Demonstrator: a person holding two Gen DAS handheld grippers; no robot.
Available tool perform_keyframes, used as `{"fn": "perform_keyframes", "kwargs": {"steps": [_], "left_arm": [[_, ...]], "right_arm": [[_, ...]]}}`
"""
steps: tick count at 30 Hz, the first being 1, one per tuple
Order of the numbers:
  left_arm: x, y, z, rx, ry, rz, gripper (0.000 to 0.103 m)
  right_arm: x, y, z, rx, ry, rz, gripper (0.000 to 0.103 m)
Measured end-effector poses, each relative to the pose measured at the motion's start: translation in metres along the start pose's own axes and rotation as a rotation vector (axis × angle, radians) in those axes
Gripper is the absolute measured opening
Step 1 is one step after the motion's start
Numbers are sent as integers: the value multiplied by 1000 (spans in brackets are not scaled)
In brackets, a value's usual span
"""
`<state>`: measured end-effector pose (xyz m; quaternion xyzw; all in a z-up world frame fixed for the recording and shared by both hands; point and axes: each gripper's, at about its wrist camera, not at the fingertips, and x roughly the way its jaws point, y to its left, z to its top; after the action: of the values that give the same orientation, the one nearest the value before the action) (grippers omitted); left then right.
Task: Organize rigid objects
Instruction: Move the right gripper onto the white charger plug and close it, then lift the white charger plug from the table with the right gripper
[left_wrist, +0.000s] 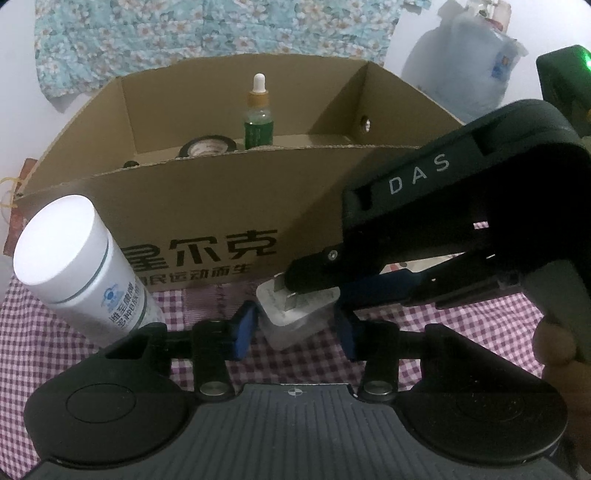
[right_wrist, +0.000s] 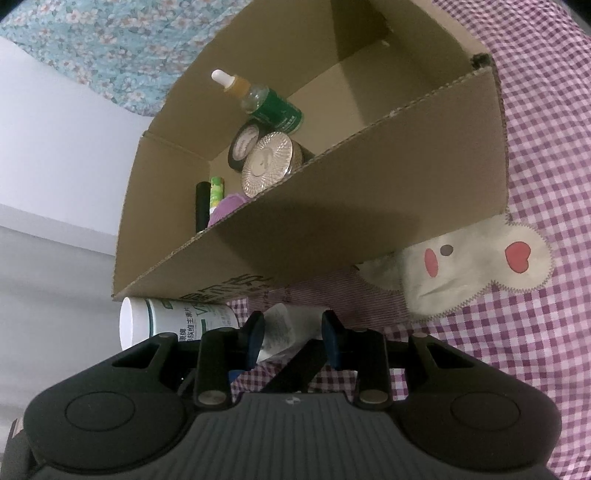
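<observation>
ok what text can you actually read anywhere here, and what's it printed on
"DAS": white letters on the right gripper body, left wrist view.
"尔克": large black characters on the cardboard box front; the character before them is cut off.
"运动而生": smaller line beneath, partly legible.
White supplement bottle: Chinese label text, too blurred to read reliably.
White plug adapter: faint markings, unreadable.
Green dropper bottle: label too small.

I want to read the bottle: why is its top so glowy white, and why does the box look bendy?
Left wrist view: glare washes out the white bottle's cap; the fisheye lens bows the cardboard box. Right wrist view: the box casts a dark shadow below.
</observation>
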<state>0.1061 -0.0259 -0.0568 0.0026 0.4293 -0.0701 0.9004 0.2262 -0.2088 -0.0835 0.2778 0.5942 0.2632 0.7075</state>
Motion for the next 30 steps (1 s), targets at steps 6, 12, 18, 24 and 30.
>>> {"fn": "perform_keyframes", "kwargs": {"steps": [6,12,18,24,30], "left_arm": [[-3,1,-1,-11,5,-1,39],[-7,-1,-2,-24,14,-3,36],[-12,-5,-3,-28,11,-11,33],[-14,-6,-5,-33,14,-18,31],[-11,-8,-3,-10,10,-20,31]], "right_arm": [[-2,2,0,-6,0,-11,35],[-3,4,-3,-9,-2,-27,35],[-10,4,-7,-9,-11,-29,34],[-13,4,-11,-2,-7,-22,31],[-12,0,-10,28,-11,-16,31]]}}
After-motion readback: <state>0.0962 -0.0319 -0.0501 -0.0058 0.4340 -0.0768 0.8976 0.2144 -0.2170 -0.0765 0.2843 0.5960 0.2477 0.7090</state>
